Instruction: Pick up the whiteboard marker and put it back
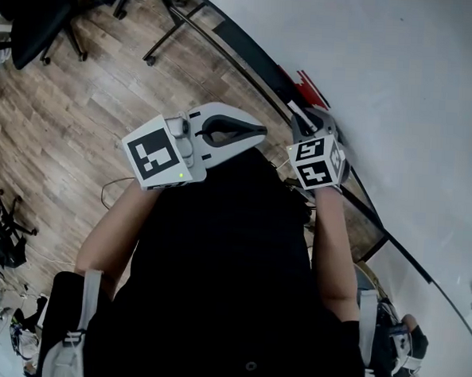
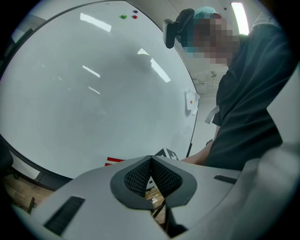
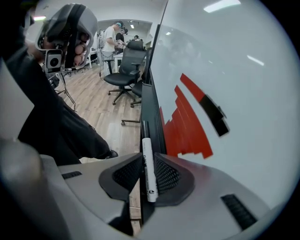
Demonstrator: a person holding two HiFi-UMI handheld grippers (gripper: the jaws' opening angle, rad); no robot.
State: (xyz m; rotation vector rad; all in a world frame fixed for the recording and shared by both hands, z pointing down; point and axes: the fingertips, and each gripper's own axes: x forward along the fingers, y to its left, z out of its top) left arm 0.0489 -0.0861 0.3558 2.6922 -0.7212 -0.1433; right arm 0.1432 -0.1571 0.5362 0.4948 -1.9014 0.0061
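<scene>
The whiteboard marker (image 3: 148,168), white with a black cap, is clamped upright between the pads of my right gripper (image 3: 148,174), cap pointing forward. It hangs just above the whiteboard's dark tray rail (image 3: 151,105), beside red and black marks (image 3: 190,119) on the board. In the head view the right gripper (image 1: 310,123) is close to the whiteboard's (image 1: 401,90) lower edge. My left gripper (image 2: 151,174) is shut with nothing between its pads and faces the bare whiteboard (image 2: 93,93). It is held in front of the person's chest (image 1: 251,134).
Black office chairs (image 3: 125,65) stand on the wooden floor behind, and another chair (image 1: 41,16) is at the top left. People (image 3: 112,37) stand far back. The whiteboard stand's wheeled legs (image 1: 167,30) reach onto the floor. Cables and gear (image 1: 2,237) lie at the left.
</scene>
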